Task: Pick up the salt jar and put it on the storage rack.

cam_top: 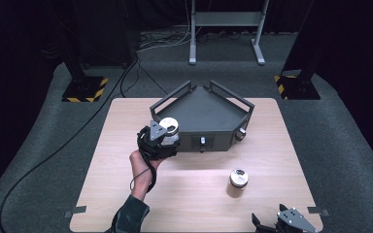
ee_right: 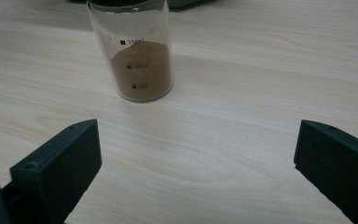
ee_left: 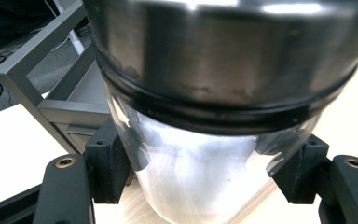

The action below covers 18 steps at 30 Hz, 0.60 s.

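High view step: left gripper clamped on clear glass jar w/ metal lid, by dark grey tray.
Right gripper: jaws wide apart, empty.
Next: prob. set jar in tray, gently.

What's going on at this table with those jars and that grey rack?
A person's left gripper is clamped on a glass jar of white powder with a metal lid, holding it at the front left corner of the grey tray. A second jar, holding brown powder, stands alone on the wooden table. The right gripper waits open in front of it.
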Available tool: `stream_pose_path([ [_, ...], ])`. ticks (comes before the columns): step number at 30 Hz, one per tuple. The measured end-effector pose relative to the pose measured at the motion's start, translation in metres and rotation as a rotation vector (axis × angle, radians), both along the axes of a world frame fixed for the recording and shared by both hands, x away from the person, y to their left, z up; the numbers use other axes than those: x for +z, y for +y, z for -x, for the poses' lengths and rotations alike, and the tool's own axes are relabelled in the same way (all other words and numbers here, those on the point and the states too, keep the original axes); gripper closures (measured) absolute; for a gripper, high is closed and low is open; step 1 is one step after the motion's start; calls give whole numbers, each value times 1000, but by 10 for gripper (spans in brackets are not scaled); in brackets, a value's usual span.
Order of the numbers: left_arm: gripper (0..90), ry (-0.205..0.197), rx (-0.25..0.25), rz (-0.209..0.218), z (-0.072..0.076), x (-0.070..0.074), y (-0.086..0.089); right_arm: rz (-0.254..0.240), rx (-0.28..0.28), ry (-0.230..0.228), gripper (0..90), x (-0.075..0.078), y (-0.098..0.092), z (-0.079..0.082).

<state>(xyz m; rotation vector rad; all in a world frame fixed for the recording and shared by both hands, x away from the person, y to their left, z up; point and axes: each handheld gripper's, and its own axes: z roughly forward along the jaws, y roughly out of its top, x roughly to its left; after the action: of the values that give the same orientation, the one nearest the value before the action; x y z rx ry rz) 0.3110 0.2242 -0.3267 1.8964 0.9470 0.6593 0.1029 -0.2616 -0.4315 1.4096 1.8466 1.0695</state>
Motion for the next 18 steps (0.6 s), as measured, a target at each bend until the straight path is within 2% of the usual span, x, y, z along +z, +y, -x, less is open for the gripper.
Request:
stream_pose_path([
  [7, 315, 3, 1, -7, -5, 2, -3, -2, -2, -1, 0, 0, 0, 0],
  [10, 315, 18, -1, 11, -10, 2, 0, -3, -1, -2, 0, 0, -1, 0],
  [18, 315, 16, 0, 10, -14, 6, -1, -2, -2, 0, 0, 0, 0, 0],
])
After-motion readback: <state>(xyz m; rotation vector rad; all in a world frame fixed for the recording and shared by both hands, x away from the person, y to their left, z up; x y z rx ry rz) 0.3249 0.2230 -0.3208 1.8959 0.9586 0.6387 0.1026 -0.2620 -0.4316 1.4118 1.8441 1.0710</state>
